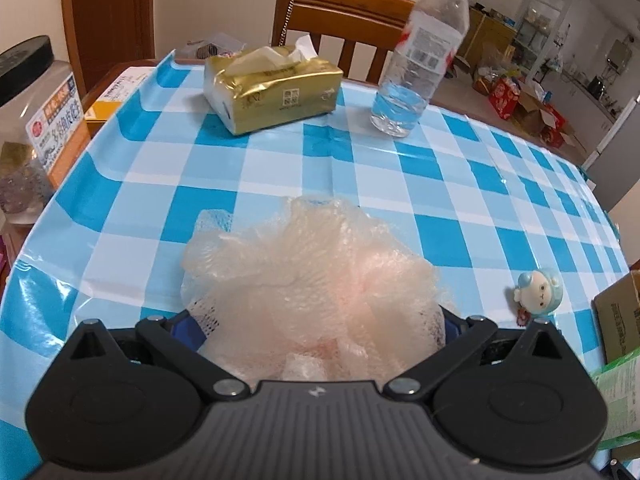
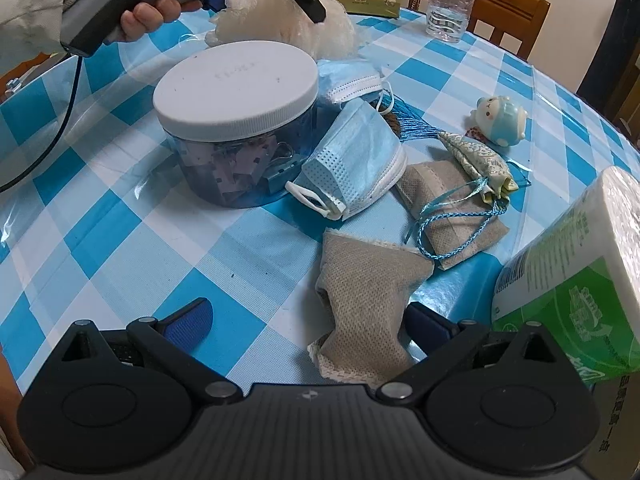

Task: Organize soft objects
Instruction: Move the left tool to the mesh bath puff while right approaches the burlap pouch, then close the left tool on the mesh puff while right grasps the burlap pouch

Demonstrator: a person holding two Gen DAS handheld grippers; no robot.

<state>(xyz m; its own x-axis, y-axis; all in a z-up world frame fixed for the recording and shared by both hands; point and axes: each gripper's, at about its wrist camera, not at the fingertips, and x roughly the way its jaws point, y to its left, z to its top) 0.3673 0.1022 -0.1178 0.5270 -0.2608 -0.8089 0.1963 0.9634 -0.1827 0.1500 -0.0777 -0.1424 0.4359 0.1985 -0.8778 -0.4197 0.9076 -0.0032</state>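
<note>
Light: bright and even indoor light in both views.
Glare: shiny white streaks on the plastic tablecloth (image 2: 536, 92) and on the water bottle (image 1: 420, 52).
Shadows: soft and pale, one beside the jar (image 2: 236, 128).
Edges: straight lines bend, corners go black.
Blur: the far room (image 1: 560, 60) looks fuzzy; close things look sharp.
</note>
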